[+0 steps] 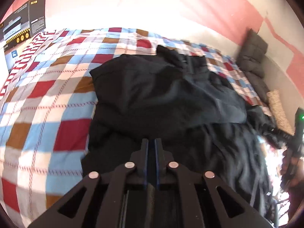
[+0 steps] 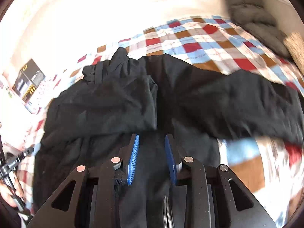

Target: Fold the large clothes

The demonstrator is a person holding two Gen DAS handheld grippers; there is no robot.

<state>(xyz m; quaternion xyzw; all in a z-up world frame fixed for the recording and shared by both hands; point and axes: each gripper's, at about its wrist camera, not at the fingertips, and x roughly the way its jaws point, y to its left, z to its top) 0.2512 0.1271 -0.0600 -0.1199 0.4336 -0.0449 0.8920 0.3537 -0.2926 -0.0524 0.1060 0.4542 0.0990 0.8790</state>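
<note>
A large black garment (image 1: 167, 95) lies crumpled on a checked bedspread (image 1: 47, 98), with one part folded over the rest. My left gripper (image 1: 151, 142) hovers over its near edge with the jaws nearly together and nothing visibly between them. In the right wrist view the same garment (image 2: 117, 102) spreads across the bed, a folded flap on the left and a sleeve-like part running right. My right gripper (image 2: 152, 142) is open above the garment's middle, blue pads (image 2: 134, 159) apart, holding nothing.
A black printed box (image 1: 24, 22) stands at the bed's far left corner and also shows in the right wrist view (image 2: 28, 79). A grey quilted cushion (image 1: 252, 57) and a beige one (image 1: 279, 110) lie along the right wall. The checked bedspread (image 2: 209, 43) is bare beyond the garment.
</note>
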